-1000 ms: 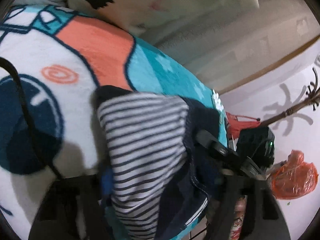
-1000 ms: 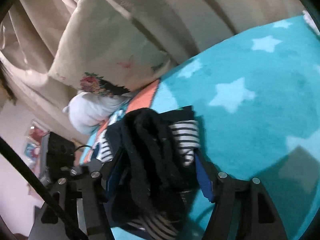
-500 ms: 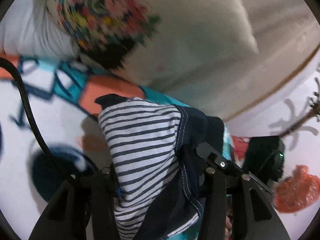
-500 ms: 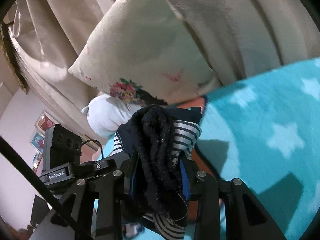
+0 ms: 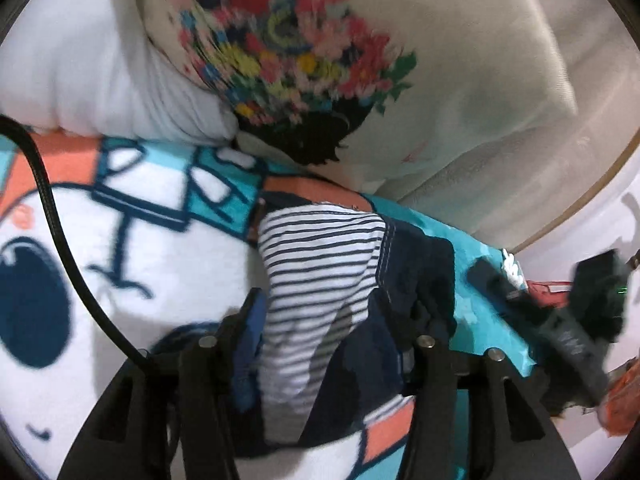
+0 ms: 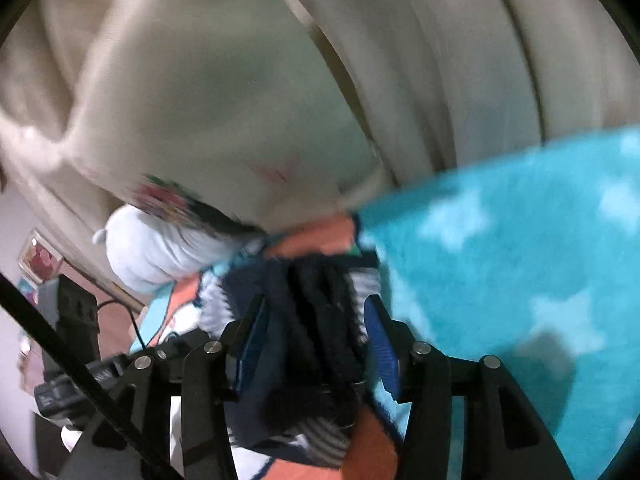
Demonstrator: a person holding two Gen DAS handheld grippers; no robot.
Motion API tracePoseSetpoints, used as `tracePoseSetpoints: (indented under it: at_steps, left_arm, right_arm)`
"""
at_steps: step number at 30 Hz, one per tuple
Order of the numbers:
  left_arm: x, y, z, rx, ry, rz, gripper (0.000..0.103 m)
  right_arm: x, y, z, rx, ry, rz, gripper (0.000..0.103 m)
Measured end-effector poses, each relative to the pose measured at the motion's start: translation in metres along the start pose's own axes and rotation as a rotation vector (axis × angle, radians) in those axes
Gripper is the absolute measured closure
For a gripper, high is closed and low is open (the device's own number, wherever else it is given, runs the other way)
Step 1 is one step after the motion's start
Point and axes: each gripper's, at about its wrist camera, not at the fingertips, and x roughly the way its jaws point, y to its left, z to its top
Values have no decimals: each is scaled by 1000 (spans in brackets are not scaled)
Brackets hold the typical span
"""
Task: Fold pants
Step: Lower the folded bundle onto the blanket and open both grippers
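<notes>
The pants (image 5: 320, 280) are held bunched between the fingers of both tools: the left hand-held gripper (image 5: 332, 344) is clamped on the striped lining and navy cloth, the right hand-held gripper (image 6: 316, 332) on a thick dark roll of the same garment. Over the last second both have been carried forward across the patterned blanket (image 5: 132, 248), so that the floral pillow (image 5: 304, 52), earlier far off, now fills the upper view. The gathered end is judged to be in transit toward the pillow side, the fold being laid over but not yet set down.
</notes>
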Motion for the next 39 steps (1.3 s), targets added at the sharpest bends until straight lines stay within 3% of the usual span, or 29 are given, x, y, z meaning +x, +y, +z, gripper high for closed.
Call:
tracePoseSetpoints:
  at_steps: [3, 6, 11, 14, 18, 22, 25, 27, 33, 39]
  left_arm:
    - [-18, 10, -5, -10, -66, 49, 45]
    - [-41, 17, -18, 3, -131, 125, 42]
    - [-70, 13, -36, 63, -246, 240, 28]
    - [-86, 12, -45, 69, -297, 256, 25]
    - [-92, 11, -49, 54, -330, 265, 24]
    - [-99, 5, -57, 80, -348, 294, 24]
    - [-102, 1, -65, 109, -356, 312, 21]
    - [-105, 0, -69, 123, -366, 322, 19]
    - [-119, -4, -72, 133, -436, 344, 13]
    - [-134, -28, -84, 190, -563, 474, 3]
  right_arm:
    - [-28, 29, -1, -91, -83, 20, 51]
    - [-25, 50, -17, -153, -44, 85, 55]
    - [18, 31, -39, -108, 54, -5, 55]
    - [18, 26, -41, -82, 59, -2, 56]
    - [5, 63, -26, -209, -2, 1, 55]
    - [43, 72, -1, -186, 77, 37, 55]
    - [96, 49, 7, -98, 195, -19, 55]
    - [105, 32, 8, -24, 177, -15, 55]
    - [69, 31, 2, 9, 115, 38, 51]
    - [0, 41, -38, -78, -22, -18, 46]
